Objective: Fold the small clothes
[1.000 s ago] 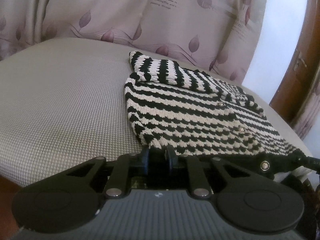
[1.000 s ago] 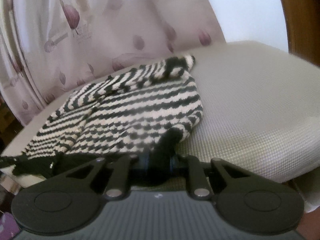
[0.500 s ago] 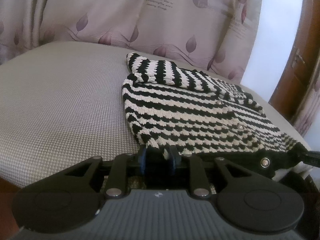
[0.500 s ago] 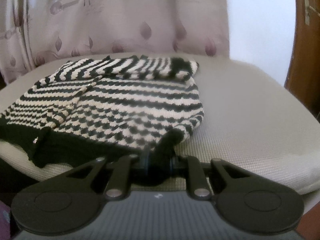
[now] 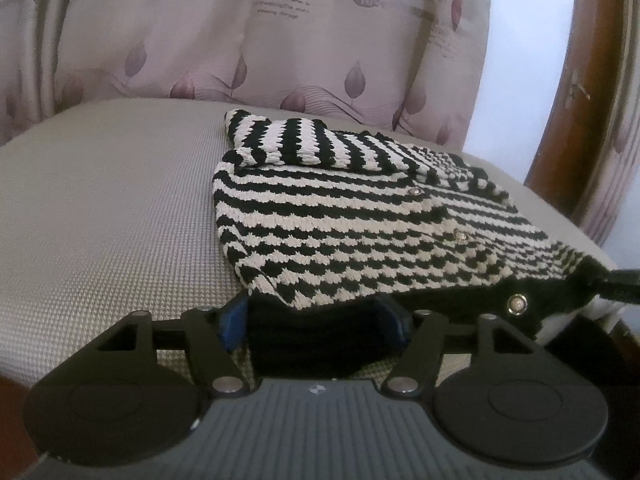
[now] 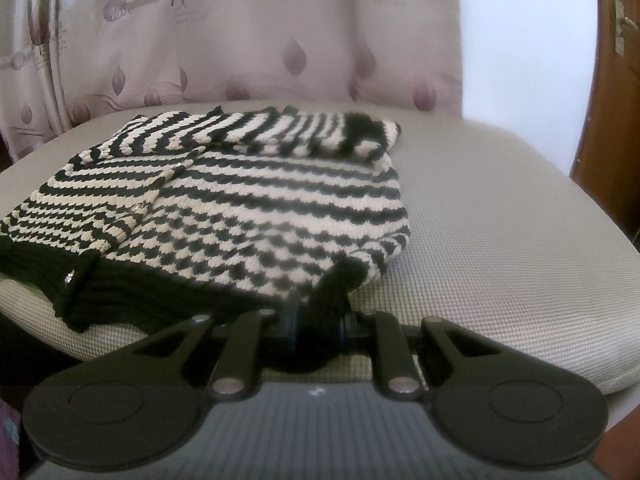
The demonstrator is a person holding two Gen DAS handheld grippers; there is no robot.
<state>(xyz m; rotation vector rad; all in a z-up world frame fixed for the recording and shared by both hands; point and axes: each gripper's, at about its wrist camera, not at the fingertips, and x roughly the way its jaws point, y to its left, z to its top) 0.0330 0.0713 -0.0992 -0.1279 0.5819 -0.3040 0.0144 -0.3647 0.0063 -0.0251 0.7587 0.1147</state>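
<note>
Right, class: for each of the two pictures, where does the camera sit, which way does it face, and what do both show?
Left wrist: on the left hand-held gripper, facing forward and down at the cardigan; jaws apart round its black hem.
Right wrist: on the right hand-held gripper, same tilt; jaws pinch the hem.
Shared: cardigan, cushion, curtain.

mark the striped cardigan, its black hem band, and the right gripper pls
striped cardigan (image 5: 360,216): left wrist view, middle of the front panel.
black hem band (image 6: 120,292): right wrist view, ribbed edge nearest the camera.
right gripper (image 6: 318,322): right wrist view, between the fingertips, shut on the hem corner.
</note>
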